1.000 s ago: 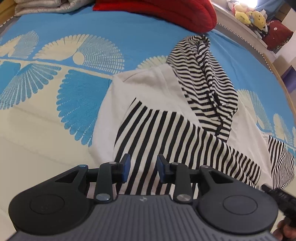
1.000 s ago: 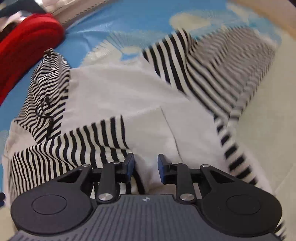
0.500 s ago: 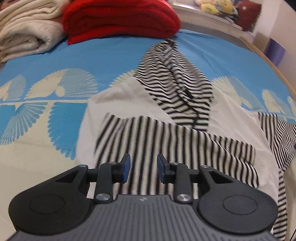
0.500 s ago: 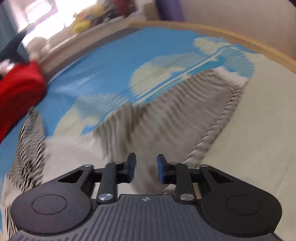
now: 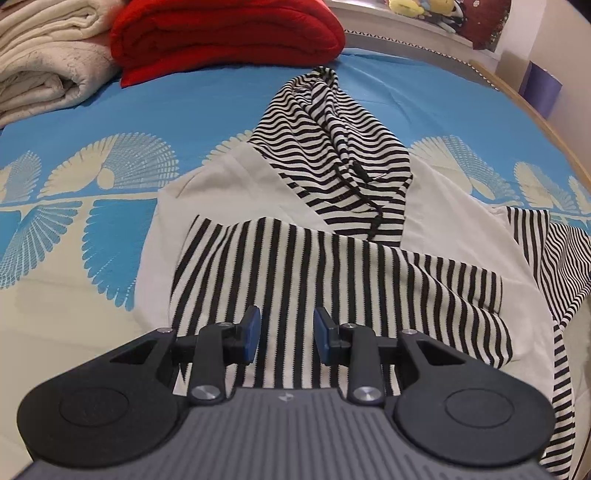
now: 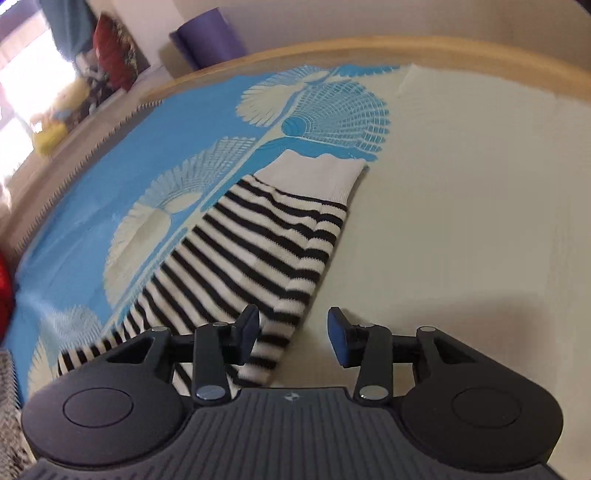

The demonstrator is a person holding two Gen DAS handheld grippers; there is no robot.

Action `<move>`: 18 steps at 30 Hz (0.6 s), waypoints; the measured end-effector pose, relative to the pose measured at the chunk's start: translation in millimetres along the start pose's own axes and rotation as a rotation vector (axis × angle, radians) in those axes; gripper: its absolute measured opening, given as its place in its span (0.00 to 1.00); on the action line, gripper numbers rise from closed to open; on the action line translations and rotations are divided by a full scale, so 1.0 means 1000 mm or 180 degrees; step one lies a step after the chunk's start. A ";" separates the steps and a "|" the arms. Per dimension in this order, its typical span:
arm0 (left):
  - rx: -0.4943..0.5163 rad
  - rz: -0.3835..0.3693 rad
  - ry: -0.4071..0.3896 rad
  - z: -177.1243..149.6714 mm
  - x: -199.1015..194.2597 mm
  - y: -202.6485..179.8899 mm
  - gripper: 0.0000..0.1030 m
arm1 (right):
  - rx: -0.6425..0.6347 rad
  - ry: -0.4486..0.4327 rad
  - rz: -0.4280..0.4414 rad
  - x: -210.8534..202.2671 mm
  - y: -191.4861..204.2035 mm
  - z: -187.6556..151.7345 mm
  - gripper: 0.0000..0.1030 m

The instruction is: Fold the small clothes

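Observation:
A small white hoodie (image 5: 229, 192) with a black-and-white striped hood (image 5: 332, 147) lies flat on the bed. One striped sleeve (image 5: 314, 273) is folded across its body. My left gripper (image 5: 286, 334) is open and empty, just above that folded sleeve. The other striped sleeve (image 6: 258, 251) lies stretched out, ending in a white cuff (image 6: 317, 173). My right gripper (image 6: 293, 332) is open and empty, over this sleeve's near edge, left finger above the stripes.
The bedspread (image 5: 110, 110) is blue and cream with fan patterns. A red folded blanket (image 5: 221, 33) and a cream one (image 5: 44, 62) lie at the far side. A wooden bed edge (image 6: 369, 48) runs beyond the cuff, with plush toys (image 6: 51, 125) behind it.
My right gripper has swung right, from over the hoodie's body to the outstretched sleeve, and its jaws have opened wider. My left gripper has drawn back a little and stayed open.

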State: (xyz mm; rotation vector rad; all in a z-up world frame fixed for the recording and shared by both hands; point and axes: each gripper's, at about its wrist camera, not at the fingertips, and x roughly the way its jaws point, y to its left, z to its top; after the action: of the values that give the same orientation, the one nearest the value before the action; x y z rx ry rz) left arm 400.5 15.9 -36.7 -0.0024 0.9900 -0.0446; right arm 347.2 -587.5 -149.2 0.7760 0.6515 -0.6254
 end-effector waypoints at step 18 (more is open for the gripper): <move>-0.0616 0.0185 -0.0126 0.020 -0.016 0.086 0.34 | -0.2627 -0.1265 0.1472 -0.169 0.226 -0.124 0.05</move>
State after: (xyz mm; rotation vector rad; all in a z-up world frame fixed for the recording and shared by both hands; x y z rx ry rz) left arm 411.6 102.5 -14.2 -0.1513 0.9510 0.1042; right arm 363.8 -319.1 1.2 0.0069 0.2917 -0.0438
